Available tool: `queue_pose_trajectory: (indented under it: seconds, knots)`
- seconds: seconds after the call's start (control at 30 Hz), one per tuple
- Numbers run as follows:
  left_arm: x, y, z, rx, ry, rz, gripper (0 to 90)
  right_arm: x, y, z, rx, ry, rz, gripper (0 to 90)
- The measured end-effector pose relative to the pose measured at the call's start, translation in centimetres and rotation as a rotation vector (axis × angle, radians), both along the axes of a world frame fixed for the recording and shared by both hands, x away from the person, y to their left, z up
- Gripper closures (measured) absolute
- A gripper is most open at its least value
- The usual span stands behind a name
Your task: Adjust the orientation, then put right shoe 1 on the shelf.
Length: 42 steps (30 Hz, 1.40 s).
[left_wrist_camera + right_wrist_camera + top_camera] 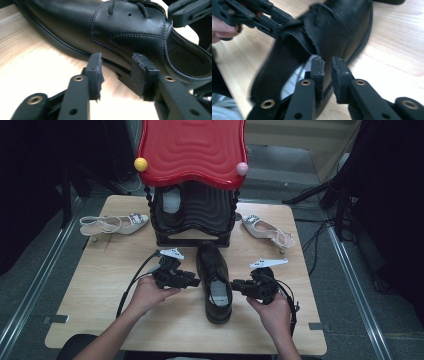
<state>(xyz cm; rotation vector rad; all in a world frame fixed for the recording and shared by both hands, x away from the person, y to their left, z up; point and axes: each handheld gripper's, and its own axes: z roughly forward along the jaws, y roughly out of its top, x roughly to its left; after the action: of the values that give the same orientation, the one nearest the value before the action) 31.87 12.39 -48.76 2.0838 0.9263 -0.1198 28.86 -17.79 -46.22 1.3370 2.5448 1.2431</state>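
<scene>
Holding my left gripper [192, 281] with jaws spread beside the black dress shoe [214, 282] at mid-table, I pinch its collar on the opposite side between the narrowed jaws of my right gripper [237, 285].

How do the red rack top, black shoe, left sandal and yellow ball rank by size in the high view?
1. Red rack top
2. Black shoe
3. Left sandal, roughly the shoe's length but slimmer; it sits farther from the camera, so this order is unsure
4. Yellow ball
</scene>
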Motion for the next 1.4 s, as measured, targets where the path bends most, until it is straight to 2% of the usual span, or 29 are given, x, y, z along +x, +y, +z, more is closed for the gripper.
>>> queue_pose_trajectory:
  seconds: [0.17,0.23,0.27,0.33,0.43,0.57,0.83,1.1,1.27,1.4]
  knots:
    - [0.1,0.9,1.6,-0.017,-0.01,-0.005,58.5,-0.5,0.9,1.2,0.029,0.031,0.023,70.1]
    - [0.3,1.3,2.2,-0.041,0.006,-0.019,67.4,-0.5,1.4,1.2,0.028,0.041,0.033,68.4]
    - [0.3,1.6,2.5,-0.046,-0.007,-0.023,73.8,-0.5,1.6,1.2,0.026,0.037,0.037,67.0]
    - [0.5,1.9,3.2,-0.027,-0.022,-0.026,80.9,-0.5,2.2,1.2,0.015,0.026,0.051,66.0]
    - [0.8,2.4,4.2,-0.03,-0.035,-0.025,85.0,-0.5,2.9,1.3,0.015,0.044,0.059,64.3]
    - [1.2,2.9,5.3,-0.03,-0.048,-0.021,86.2,-0.6,3.6,1.5,0.024,0.062,0.064,61.0]
    - [2.1,3.2,7.3,-0.019,-0.068,-0.026,85.4,-0.5,5.0,1.2,0.006,0.085,0.086,55.2]
    - [3.2,3.4,9.7,-0.031,-0.095,-0.014,83.7,-0.2,6.8,0.9,-0.026,0.09,0.113,55.2]
    - [3.8,3.5,10.9,-0.023,-0.11,-0.011,84.8,0.3,7.7,0.2,-0.061,0.093,0.099,55.2]
    - [4.1,3.5,11.8,-0.032,-0.123,-0.017,85.4,0.8,8.4,-0.5,-0.083,0.134,0.075,55.8]
